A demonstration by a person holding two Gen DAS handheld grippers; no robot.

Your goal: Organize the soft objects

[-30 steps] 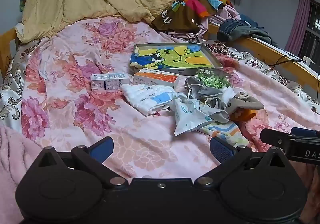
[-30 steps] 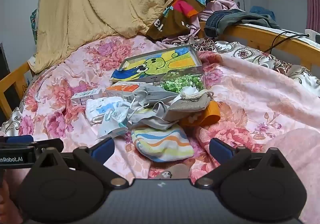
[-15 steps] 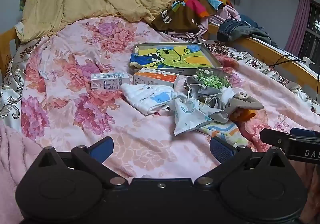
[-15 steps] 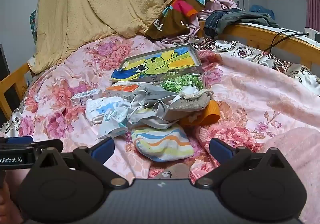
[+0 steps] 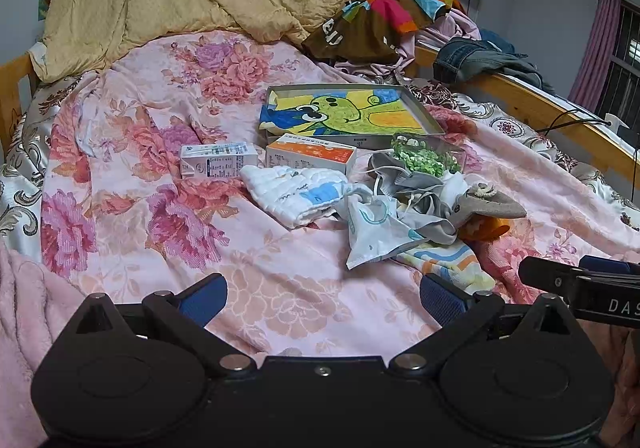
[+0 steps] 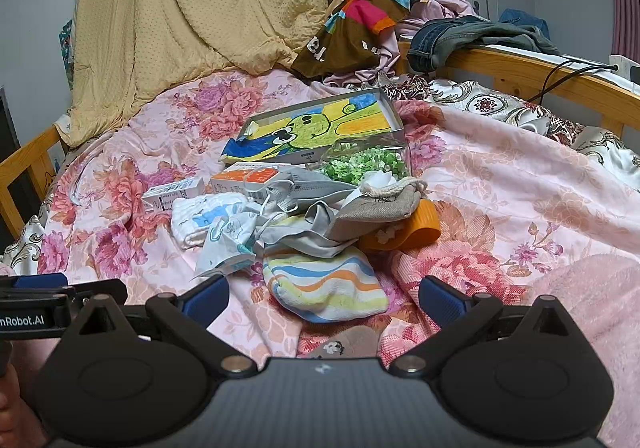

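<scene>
Both grippers hang low over the near edge of the bed [image 5: 132,152], each with its jaws spread wide and nothing between them: the left gripper [image 5: 322,298] faces bare floral quilt, while the right gripper [image 6: 322,298] is lined up on the striped cloth [image 6: 326,290], the nearest piece of the heap. That heap of soft things sits mid-bed, in front of the picture tray [image 5: 344,116]: a folded white cloth [image 5: 294,190], a printed pouch [image 5: 374,230], grey fabric with thin cords [image 6: 312,234] and a burlap drawstring bag [image 6: 384,202] all overlap one another, with an orange cup [image 6: 418,230] half buried beneath. Everything here looks light and limp, so it should sag and unfold once lifted, and the cords may drag a neighbour along. The striped cloth seems best pinched at a thick fold near its rounded front edge, deep enough to catch several layers without taking the quilt too. The burlap bag looks coarser and less slippery; its gathered neck is probably the surest hold. The two cartons [image 5: 310,156] and the bag of green bits [image 6: 362,162] are stiffer and likely stay.
</scene>
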